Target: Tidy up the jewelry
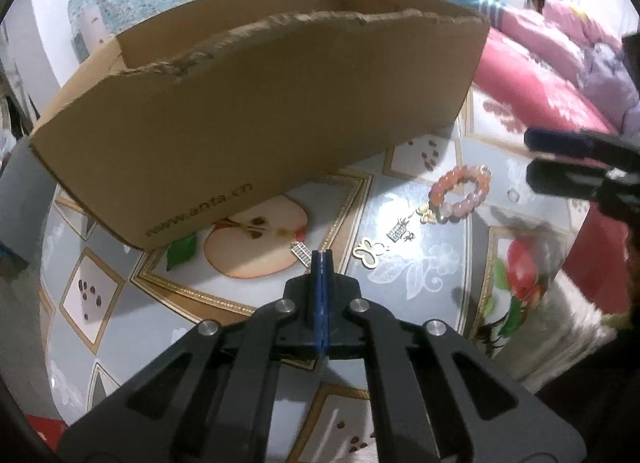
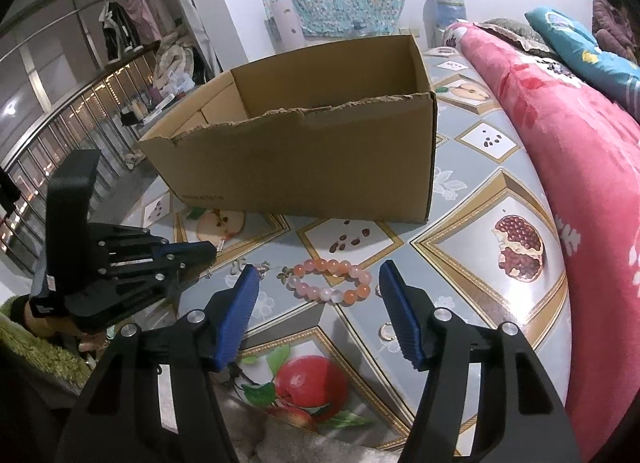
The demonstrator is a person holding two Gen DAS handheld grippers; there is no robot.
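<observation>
The pink-and-orange bead bracelet (image 2: 331, 281) lay on the fruit-print tablecloth (image 2: 472, 199), just before the open cardboard box (image 2: 304, 167), with a gold butterfly charm (image 1: 370, 252) and small silver charms (image 1: 399, 230) beside it. The right gripper (image 2: 318, 283) hung over it, jaws apart on either side, touching nothing. The left gripper (image 1: 322, 257) was clamped shut near a silver charm (image 1: 301, 253); whether it pinched anything was unclear. A closing grip might trap the neighbouring charms or skid the round beads away.
</observation>
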